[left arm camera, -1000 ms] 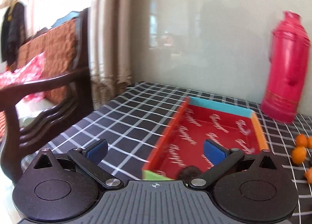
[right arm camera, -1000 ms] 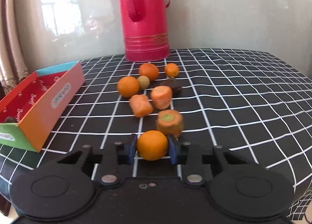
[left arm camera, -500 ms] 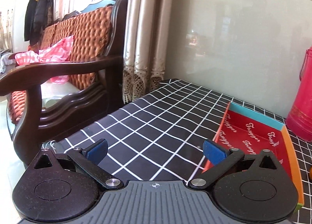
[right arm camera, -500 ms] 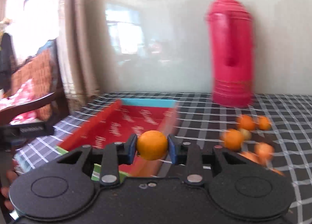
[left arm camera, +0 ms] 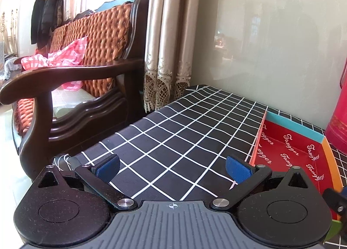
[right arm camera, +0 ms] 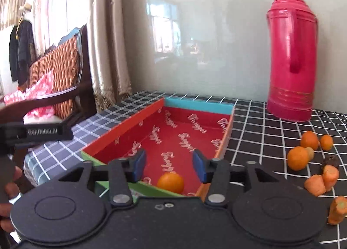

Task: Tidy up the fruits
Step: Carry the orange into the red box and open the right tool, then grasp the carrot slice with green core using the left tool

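Right gripper (right arm camera: 169, 163): jaws opening, pads clear of the orange (right arm camera: 170, 182), which lies below them on the red floor of the box (right arm camera: 196, 102), near its front wall.
Left gripper (left arm camera: 172, 165): jaws wide apart, nothing between them, over the checked surface (left arm camera: 184, 127) just left of the box (left arm camera: 295, 126).
Loose fruit: three oranges (right arm camera: 297, 158) and carrot pieces (right arm camera: 315, 184) on the surface right of the box, by the red flask (right arm camera: 291, 53).

Your left claw (left arm camera: 172, 167): matte black body, two round discs, grey ribbed centre plate with a crosshair mark, silver pivot screws, blue pads (left arm camera: 237, 169). Your right claw (right arm camera: 169, 165): same black build, blue pads, silver screws. "GenRobot.AI" printed white on the black housing.
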Action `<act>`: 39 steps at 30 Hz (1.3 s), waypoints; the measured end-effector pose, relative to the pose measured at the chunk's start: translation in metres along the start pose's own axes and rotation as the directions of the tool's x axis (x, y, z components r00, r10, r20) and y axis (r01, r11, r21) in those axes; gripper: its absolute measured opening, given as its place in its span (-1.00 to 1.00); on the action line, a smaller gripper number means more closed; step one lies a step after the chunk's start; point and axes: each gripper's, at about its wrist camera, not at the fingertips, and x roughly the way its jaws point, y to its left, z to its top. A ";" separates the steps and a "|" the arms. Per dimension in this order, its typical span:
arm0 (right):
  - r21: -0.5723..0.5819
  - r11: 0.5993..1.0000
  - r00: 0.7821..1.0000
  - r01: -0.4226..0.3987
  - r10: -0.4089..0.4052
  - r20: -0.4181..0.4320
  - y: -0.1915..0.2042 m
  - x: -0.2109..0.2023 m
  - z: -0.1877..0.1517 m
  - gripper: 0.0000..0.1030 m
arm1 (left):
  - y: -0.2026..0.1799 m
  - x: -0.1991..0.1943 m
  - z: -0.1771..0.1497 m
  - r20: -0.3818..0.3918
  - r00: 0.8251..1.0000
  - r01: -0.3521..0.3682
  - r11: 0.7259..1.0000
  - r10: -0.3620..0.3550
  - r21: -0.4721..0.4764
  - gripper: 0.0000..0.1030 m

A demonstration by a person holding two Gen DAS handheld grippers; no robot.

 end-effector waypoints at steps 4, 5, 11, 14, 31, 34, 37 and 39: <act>0.036 0.996 0.995 0.086 -0.088 0.051 -0.021 -0.018 0.004 0.51 | -0.008 -0.002 -0.001 0.002 1.000 0.010 1.000 -0.010 0.018 0.99; 0.041 0.992 0.992 0.115 -0.118 0.055 -0.027 -0.022 0.005 0.61 | -0.010 -0.003 -0.002 0.004 1.000 0.014 1.000 -0.015 0.025 0.99; 0.074 0.946 0.944 0.317 -0.322 0.067 -0.064 -0.046 0.004 0.89 | -0.032 -0.014 -0.004 0.032 0.998 0.057 0.996 -0.059 0.067 1.00; 0.104 0.898 0.898 0.427 -0.435 0.069 -0.086 -0.061 0.002 0.89 | -0.050 -0.028 -0.007 0.069 0.991 0.103 0.988 -0.112 0.115 1.00; 0.428 0.546 0.611 0.720 -0.792 -0.018 -0.197 -0.160 -0.042 0.89 | -0.208 -0.115 -0.072 0.006 0.808 0.522 0.720 -0.589 0.458 0.99; 0.455 0.512 0.580 0.729 -0.814 -0.012 -0.206 -0.173 -0.047 0.89 | -0.237 -0.126 -0.091 -0.049 0.784 0.557 0.667 -0.619 0.495 0.99; 0.485 0.493 0.569 0.723 -0.823 -0.012 -0.214 -0.183 -0.050 0.89 | -0.260 -0.133 -0.108 -0.098 0.767 0.583 0.625 -0.634 0.519 0.98; 0.498 0.481 0.560 0.722 -0.828 -0.011 -0.219 -0.190 -0.051 0.89 | -0.272 -0.135 -0.116 -0.126 0.760 0.596 0.604 -0.638 0.529 0.77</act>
